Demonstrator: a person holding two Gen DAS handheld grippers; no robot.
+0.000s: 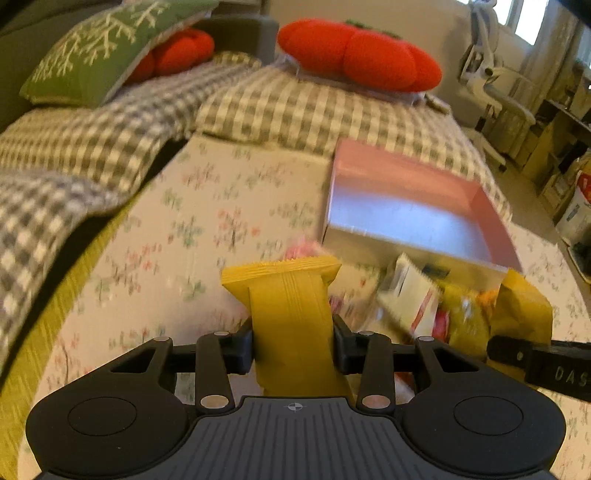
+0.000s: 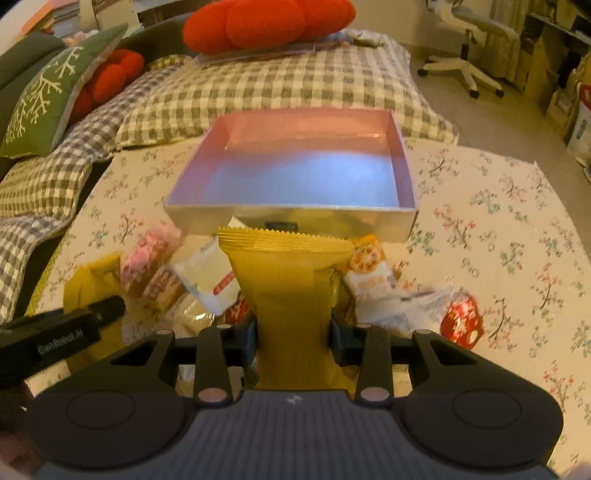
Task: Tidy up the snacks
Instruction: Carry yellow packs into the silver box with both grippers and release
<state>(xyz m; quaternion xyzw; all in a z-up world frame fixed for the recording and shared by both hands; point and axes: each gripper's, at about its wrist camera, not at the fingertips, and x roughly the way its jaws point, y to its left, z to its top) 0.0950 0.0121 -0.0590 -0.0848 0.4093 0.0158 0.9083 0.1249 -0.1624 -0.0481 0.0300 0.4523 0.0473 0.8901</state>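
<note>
Floral cloth [image 2: 498, 221], thin and printed with small sprigs, covered the surface where the snacks lay; behind it a checked quilt [image 2: 258, 92] in grey and cream sat rumpled. One shallow square box [image 2: 295, 218], with glossy pink inner walls and a pale silvery front, stood open and bare inside, just behind the snack pile [image 2: 373, 284]. Two plump red cushions [image 2: 266, 22] with lobed shapes and one green pillow [image 2: 48, 99] with a white branching pattern lay farther back. One white swivel chair [image 2: 469, 48] was cut off at the top edge.

Two gold packets were held, one per tool, each flat and crinkled with a serrated, ribbed end seal. The left gripper [image 1: 293, 343] was pinching the left packet [image 1: 288, 306] upright, clear of the cloth and left of the box. The right gripper [image 2: 293, 341] was pinching the right packet [image 2: 288, 280] above the pile, its top edge overlapping the box's front wall in view.

Loose snacks numbered about six in the right wrist view: a pink one, a tan one, two white wrappers, an orange-patterned one and a small red one. Some overlapped, so the count was uncertain, and the left wrist view was too blurred to help
</note>
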